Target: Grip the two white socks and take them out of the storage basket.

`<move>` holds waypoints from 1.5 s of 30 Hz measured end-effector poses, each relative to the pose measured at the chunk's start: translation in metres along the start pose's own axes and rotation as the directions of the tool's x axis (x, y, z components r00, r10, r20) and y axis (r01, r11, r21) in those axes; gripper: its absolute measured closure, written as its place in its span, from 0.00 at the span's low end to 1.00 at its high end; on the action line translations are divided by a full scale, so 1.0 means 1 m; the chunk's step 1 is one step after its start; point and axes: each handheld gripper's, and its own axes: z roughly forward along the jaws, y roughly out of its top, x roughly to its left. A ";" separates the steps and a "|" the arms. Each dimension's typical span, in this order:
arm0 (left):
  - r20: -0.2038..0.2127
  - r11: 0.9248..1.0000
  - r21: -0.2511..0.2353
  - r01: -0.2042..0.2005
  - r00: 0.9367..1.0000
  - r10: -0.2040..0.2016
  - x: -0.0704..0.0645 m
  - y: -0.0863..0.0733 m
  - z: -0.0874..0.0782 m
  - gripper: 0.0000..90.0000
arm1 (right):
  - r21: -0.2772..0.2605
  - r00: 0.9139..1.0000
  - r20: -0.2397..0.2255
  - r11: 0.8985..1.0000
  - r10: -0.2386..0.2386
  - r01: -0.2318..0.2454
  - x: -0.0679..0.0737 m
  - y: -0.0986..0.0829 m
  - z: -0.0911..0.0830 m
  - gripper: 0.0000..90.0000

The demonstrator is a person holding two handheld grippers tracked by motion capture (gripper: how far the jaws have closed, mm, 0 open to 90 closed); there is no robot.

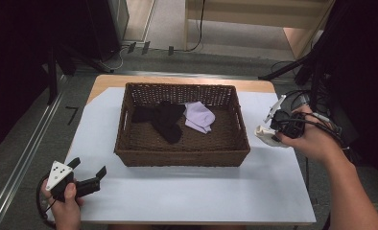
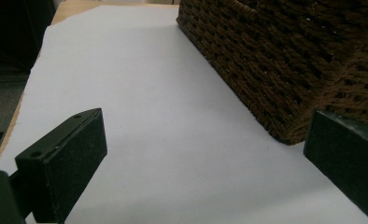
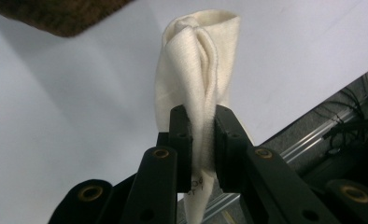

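A white surface (image 1: pixel 187 191) carries a wicker basket (image 1: pixel 182 158). Right of it, the right claw (image 3: pixel 201 140) pinches a cream sock (image 3: pixel 196 79); lifting it clear of the rim before release would be wise. The sock is soft, ribbed, folded lengthwise. The left claw (image 2: pixel 201 158) gapes empty.

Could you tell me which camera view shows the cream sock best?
The right gripper view: the cream sock stands large and sharp, pinched between the right gripper jaws. The high view shows it small beside the basket, partly behind the hand.
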 end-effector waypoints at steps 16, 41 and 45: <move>0.001 1.000 -0.002 0.000 1.000 0.000 0.000 0.000 0.000 0.00 | 0.054 0.996 -0.050 0.996 0.071 -0.068 0.003 -0.023 0.062 0.82; 0.000 1.000 -0.003 -0.003 1.000 0.003 0.000 0.000 0.000 0.00 | -0.475 0.868 0.016 0.768 0.495 -0.429 0.051 -0.099 0.068 0.00; 0.001 1.000 -0.002 -0.002 1.000 0.002 0.000 0.000 0.000 0.00 | -0.557 0.826 -0.029 0.677 0.563 -0.481 0.058 -0.111 0.067 0.00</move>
